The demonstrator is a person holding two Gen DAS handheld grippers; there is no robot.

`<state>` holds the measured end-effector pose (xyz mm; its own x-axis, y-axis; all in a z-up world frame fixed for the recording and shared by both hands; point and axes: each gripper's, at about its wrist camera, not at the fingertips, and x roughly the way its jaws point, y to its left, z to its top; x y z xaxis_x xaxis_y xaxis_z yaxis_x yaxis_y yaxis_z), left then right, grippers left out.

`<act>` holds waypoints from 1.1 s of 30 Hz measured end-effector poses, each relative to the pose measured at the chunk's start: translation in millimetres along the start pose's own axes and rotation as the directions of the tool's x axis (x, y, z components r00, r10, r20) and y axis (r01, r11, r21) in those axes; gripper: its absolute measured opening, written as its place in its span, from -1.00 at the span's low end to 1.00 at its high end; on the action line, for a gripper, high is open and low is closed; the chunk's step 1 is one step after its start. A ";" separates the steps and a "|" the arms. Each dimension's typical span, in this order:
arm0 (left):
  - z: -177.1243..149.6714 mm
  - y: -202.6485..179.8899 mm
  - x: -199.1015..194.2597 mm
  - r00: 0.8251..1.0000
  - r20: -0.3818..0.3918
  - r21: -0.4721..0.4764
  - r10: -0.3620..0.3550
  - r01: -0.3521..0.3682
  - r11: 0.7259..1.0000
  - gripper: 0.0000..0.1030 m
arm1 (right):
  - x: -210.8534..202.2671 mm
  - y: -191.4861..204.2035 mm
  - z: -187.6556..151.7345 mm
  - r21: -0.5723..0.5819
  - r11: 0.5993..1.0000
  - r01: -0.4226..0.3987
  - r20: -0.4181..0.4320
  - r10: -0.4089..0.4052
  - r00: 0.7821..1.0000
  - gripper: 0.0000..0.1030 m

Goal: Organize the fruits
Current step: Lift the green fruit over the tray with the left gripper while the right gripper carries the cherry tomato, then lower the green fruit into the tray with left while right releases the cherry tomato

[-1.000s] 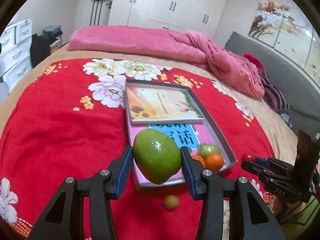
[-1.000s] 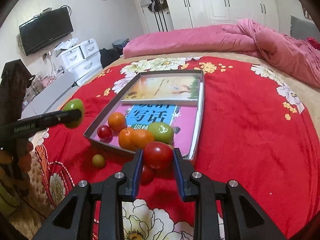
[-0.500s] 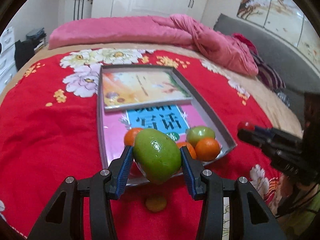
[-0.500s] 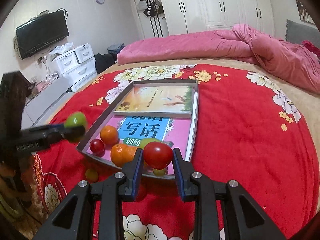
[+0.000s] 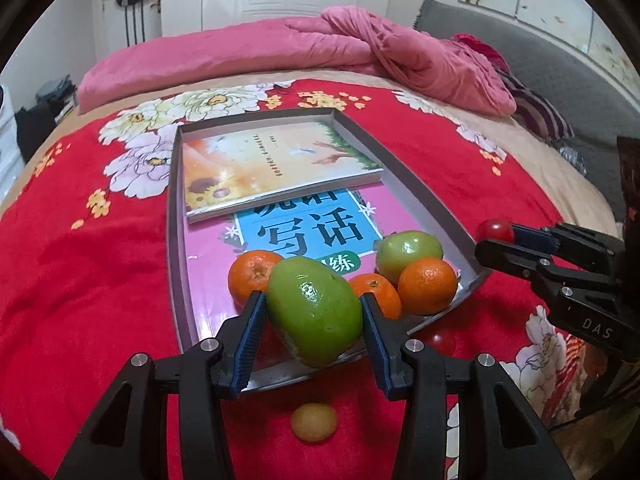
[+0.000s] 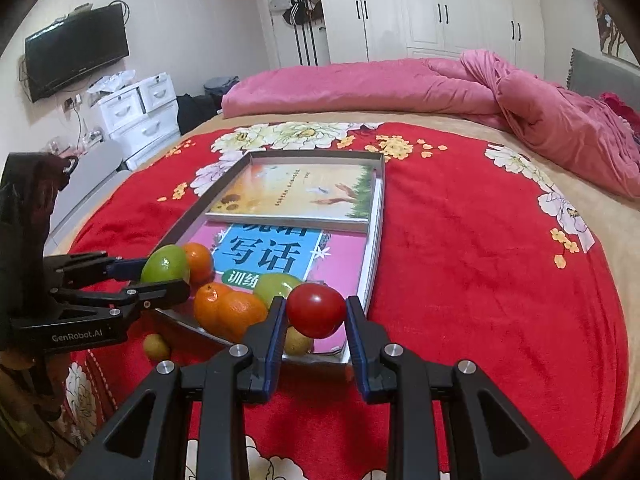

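The left gripper [image 5: 314,316] is clamped on a green mango [image 5: 314,314] above the tray's [image 5: 416,186] near edge, and the right gripper [image 6: 316,314] pinches a tomato [image 6: 316,310] over the near right corner. Oranges [image 5: 427,286] and a green fruit [image 5: 408,250] sit at the tray's near end, with a small yellow fruit [image 5: 314,422] on the bedspread [image 5: 80,264] just outside it.

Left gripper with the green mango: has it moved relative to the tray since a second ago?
Yes. The left gripper carried the green mango forward over the tray's near edge, closer to the oranges.

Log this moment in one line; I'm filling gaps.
left gripper: green mango | right gripper: tomato | both near tray
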<state>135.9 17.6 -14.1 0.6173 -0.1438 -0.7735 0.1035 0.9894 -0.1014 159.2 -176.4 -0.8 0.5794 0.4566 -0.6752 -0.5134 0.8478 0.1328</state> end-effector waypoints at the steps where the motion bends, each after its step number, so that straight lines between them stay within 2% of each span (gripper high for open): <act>1: 0.4 -0.5 0.5 1.000 0.000 0.001 -0.001 0.001 1.000 -0.04 | 1.6 0.3 -0.4 -0.001 1.000 -0.001 -0.006 0.001 1.000 -0.43; 14: 1.4 1.8 2.4 1.000 -0.006 -0.003 -0.016 0.016 1.000 -0.05 | 13.9 8.6 -4.4 -0.053 0.998 0.029 -0.040 -0.032 0.999 -0.43; 33: 1.7 2.9 2.6 1.000 -0.007 -0.009 -0.021 0.021 1.000 -0.05 | 25.5 8.2 -9.1 -0.053 0.998 0.037 -0.097 -0.042 0.994 -0.42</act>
<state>139.1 20.1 -15.3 0.6093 -0.1644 -0.7757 0.1092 0.9863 -0.1234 164.0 -160.2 -23.5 0.5360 0.3925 -0.7474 -0.5249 0.8483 0.0691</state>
